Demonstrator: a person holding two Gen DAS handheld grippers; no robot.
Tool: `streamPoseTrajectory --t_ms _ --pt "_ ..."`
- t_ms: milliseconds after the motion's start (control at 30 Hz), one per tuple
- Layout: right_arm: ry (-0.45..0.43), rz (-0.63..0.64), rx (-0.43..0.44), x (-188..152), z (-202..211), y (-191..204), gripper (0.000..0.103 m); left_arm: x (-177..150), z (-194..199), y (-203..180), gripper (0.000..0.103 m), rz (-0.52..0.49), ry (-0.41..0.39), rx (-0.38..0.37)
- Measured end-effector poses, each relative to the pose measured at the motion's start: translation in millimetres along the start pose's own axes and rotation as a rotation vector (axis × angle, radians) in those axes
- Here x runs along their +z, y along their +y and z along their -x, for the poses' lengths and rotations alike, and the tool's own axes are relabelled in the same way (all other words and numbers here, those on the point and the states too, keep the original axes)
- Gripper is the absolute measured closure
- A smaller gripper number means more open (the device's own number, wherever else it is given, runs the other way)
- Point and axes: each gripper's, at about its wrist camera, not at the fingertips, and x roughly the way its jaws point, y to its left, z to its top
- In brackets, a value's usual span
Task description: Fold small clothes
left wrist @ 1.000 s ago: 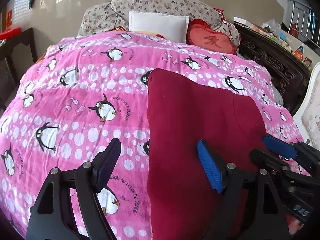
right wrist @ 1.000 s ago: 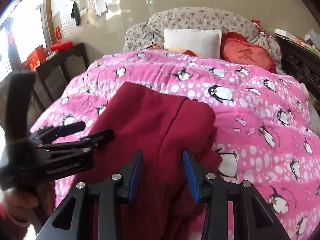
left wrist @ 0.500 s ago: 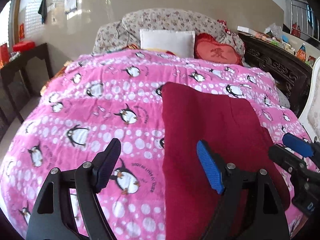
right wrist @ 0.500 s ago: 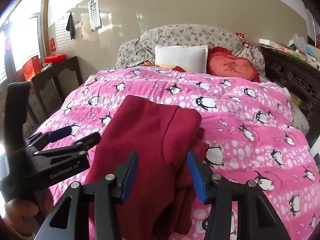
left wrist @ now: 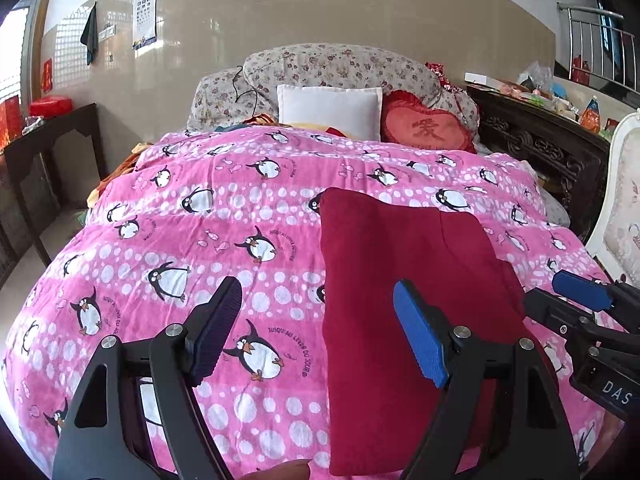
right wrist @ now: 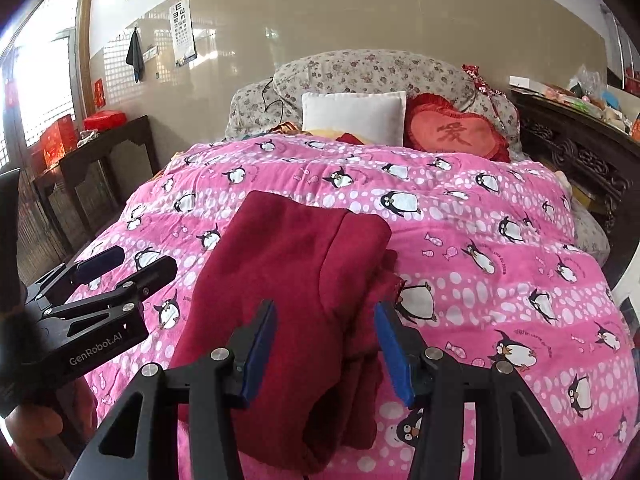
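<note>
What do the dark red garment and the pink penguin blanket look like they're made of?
Dark red garment: probably fleece or thick knit, matte with a soft, fuzzy nap and rounded, bulky folds. Pink penguin blanket: likely plush printed fleece, slightly fuzzy surface, no sheen, padded drape.

Each black hand-held gripper (left wrist: 320,336) (right wrist: 326,354) has silver screws, blue pads (lettering "GenRobot.AI").

One dark red garment (left wrist: 404,280), one pink penguin blanket (left wrist: 192,248), two pillows and two grippers.
</note>
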Motion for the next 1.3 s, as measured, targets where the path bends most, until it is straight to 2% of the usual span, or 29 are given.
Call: streamPoseTrajectory --t_ms 1300 --pt "0.030 -0.010 0.032 3.9 -20.2 5.8 0.054 -5.2 -12.3 -6.0 0.024 -0.015 0.044 -0.010"
